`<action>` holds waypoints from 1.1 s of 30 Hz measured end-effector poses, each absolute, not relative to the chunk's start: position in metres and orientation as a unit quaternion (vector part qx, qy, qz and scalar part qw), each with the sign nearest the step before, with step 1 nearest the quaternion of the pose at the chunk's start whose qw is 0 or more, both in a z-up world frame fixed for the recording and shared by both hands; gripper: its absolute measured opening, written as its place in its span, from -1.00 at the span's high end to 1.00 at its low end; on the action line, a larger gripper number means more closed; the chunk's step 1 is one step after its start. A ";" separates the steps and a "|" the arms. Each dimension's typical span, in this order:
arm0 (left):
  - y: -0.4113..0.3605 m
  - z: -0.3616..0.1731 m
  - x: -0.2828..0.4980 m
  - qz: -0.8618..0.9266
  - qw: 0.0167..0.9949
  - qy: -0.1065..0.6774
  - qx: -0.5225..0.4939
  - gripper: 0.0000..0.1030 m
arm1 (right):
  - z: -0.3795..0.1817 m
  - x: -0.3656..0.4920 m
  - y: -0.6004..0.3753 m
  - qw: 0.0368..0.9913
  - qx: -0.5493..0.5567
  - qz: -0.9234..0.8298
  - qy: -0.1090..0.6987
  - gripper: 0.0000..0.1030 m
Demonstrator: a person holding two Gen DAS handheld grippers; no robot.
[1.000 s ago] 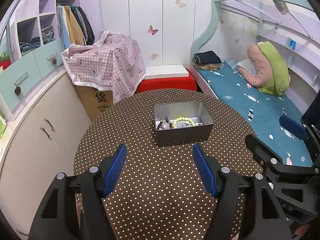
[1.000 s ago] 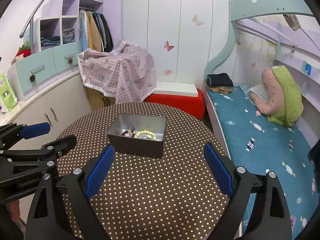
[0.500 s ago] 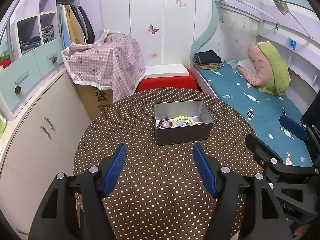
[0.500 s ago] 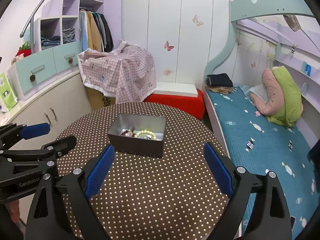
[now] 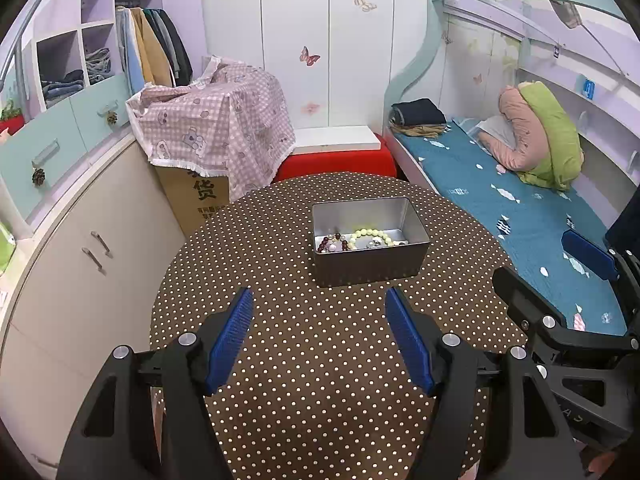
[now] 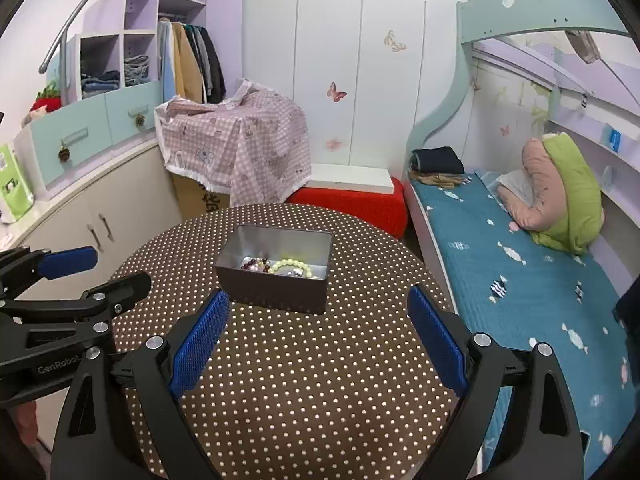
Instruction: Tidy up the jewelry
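The left gripper point(image 5: 319, 308) hovers above the near part of the table point(image 5: 320, 400) with its jaws spread wide and nothing between them; its ribbed blue pads point(image 5: 230, 340) touch nothing. The right gripper point(image 6: 318, 312) is likewise wide apart and empty, poised just short of the metal tin point(image 6: 276, 270). Both grippers are black, angular frames with silver bolts. The tin is a rectangular, open-topped box of dull grey metal with rounded corners, standing on the round table, which is covered in a brown cloth with small pale dots. Inside the tin, against its near wall, lies the jewelry: a bracelet of smooth pale yellow-green beads point(image 5: 370, 236) and, just beside it to the left, a strand of dark red and purple beads point(image 5: 330, 242), with a few small silvery pieces among them that are too small to make out. Beyond the table stand a pink checked cloth point(image 5: 216, 128) draped over a cardboard box and a teal-sheeted bed point(image 5: 520, 208).
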State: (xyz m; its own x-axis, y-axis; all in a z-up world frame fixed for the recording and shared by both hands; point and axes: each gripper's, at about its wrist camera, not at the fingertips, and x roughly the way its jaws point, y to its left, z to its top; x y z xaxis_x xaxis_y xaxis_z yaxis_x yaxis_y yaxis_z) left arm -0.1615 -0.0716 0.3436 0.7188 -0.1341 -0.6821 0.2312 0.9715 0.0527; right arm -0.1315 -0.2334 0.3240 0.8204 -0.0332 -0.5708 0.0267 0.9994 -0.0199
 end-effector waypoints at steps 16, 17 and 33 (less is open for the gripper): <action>-0.071 0.344 -0.165 -0.099 0.923 0.367 0.059 -0.28 | 0.326 -0.136 -0.240 0.954 0.001 -0.021 0.300 -0.70; -0.072 0.345 -0.166 -0.099 0.923 0.366 0.059 -0.28 | 0.325 -0.136 -0.240 0.954 0.001 -0.021 0.300 -0.70; -0.077 0.348 -0.165 -0.092 0.922 0.371 0.066 -0.28 | 0.325 -0.136 -0.242 0.952 0.003 -0.021 0.305 -0.70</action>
State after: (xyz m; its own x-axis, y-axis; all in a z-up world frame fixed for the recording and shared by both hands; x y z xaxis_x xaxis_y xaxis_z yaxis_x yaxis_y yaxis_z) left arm -0.1651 -0.0774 0.3484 0.7084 -0.1207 -0.6954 0.2180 0.9745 0.0530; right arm -0.1356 -0.2415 0.3250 0.8131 -0.0379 -0.5809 0.0412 0.9991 -0.0076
